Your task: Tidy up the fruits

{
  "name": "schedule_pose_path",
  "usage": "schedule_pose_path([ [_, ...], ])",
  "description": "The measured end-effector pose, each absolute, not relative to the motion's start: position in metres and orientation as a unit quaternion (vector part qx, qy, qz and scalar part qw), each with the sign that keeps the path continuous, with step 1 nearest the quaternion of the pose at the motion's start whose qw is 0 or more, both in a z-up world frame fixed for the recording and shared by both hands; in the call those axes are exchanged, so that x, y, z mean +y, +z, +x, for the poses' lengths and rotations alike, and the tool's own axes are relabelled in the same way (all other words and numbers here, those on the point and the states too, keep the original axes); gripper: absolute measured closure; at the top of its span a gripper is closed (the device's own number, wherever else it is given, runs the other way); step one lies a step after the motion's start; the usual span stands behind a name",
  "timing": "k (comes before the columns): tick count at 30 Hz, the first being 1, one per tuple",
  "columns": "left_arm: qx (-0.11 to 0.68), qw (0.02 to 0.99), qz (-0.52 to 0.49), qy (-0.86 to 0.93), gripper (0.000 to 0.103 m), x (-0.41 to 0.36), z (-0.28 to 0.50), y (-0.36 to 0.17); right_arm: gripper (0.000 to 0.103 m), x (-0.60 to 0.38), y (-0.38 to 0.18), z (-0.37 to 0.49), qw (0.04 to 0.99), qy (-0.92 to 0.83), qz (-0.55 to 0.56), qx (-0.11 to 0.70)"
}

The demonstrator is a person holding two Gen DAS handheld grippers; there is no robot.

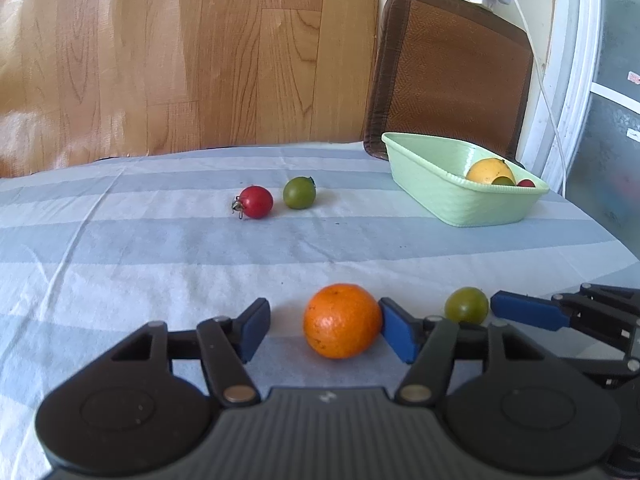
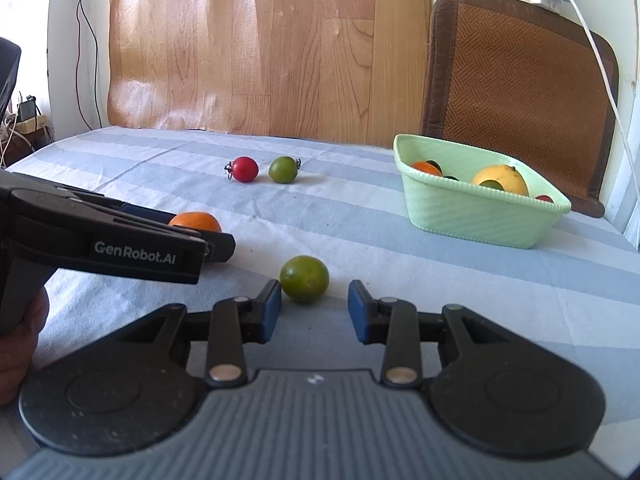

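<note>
An orange [image 1: 342, 320] lies on the striped cloth between the blue pads of my left gripper [image 1: 323, 314]. The right pad touches it, the left pad stands clear, so the jaws are open. To its right sits a green tomato [image 1: 467, 305]. In the right wrist view this green tomato [image 2: 304, 279] lies at the tips of my right gripper [image 2: 315, 292], which is open: the left pad is close, the right one apart. Farther back, a red tomato [image 1: 256, 201] and another green tomato [image 1: 299, 192] sit side by side. The pale green basket [image 1: 460, 204] at the back right holds a yellow fruit [image 1: 489, 171] and smaller fruits.
A brown chair back [image 1: 452, 68] with a woven pad stands behind the basket, and a white cable [image 1: 548, 100] hangs beside it. The table edge curves off at the right. A hand [image 2: 20, 352] holds the left gripper [image 2: 120, 240] at the left of the right wrist view.
</note>
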State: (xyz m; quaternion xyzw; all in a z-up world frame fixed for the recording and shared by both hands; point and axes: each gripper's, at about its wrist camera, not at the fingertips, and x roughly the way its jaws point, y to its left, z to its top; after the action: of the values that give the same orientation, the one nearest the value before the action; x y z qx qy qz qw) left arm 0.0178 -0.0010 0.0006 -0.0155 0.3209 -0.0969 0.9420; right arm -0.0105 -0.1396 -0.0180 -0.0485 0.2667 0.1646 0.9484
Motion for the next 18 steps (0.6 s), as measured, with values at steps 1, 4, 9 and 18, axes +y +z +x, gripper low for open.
schedule_pose_path([
  [1,0.32,0.942,-0.015,-0.096,0.041,-0.0007,0.0172,0.0008,0.063,-0.1385,-0.0182,-0.011,0.949,0.163,-0.05,0.266],
  [4,0.319,0.943,-0.015,-0.094,0.039,0.0006,0.016,0.001,0.063,-0.1374,-0.0182,-0.0117,0.949,0.161,-0.053,0.265],
  [9,0.317,0.944,-0.017,-0.093,0.039,0.0036,0.0151,0.0016,0.063,-0.1358,-0.018,-0.0131,0.95,0.159,-0.057,0.264],
  [18,0.317,0.944,-0.021,-0.095,0.039,0.0077,0.0144,0.0018,0.063,-0.1326,-0.0179,-0.0128,0.949,0.164,-0.059,0.263],
])
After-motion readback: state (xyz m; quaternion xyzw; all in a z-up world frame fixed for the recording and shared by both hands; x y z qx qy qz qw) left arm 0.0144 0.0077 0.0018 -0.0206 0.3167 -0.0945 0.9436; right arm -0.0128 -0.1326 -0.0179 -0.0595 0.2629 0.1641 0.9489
